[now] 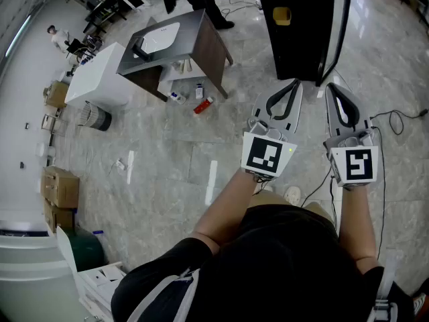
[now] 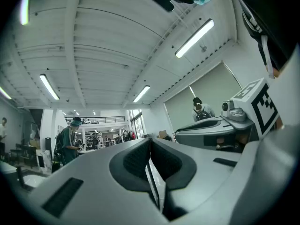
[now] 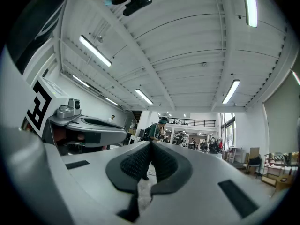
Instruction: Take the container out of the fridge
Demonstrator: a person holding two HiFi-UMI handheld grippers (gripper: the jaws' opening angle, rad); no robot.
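A tall black fridge [image 1: 301, 25] stands on the floor straight ahead in the head view, with a small yellow patch [image 1: 281, 15] on its face. No container shows in any view. My left gripper [image 1: 293, 84] and right gripper [image 1: 333, 87] are held side by side just short of the fridge, both pointing at it. Both gripper views tilt up toward the ceiling lights. In the left gripper view the left gripper [image 2: 150, 146] has its jaws pressed together with nothing between them. The right gripper [image 3: 150, 149] is likewise shut and empty.
A dark table with a white basin [image 1: 161, 39] and a white cabinet [image 1: 100, 72] stand at the left. Bottles [image 1: 201, 104] lie on the floor below the table. A cable [image 1: 402, 116] runs at the right. Cardboard boxes [image 1: 60, 186] sit at far left. A person [image 2: 70, 139] stands in the distance.
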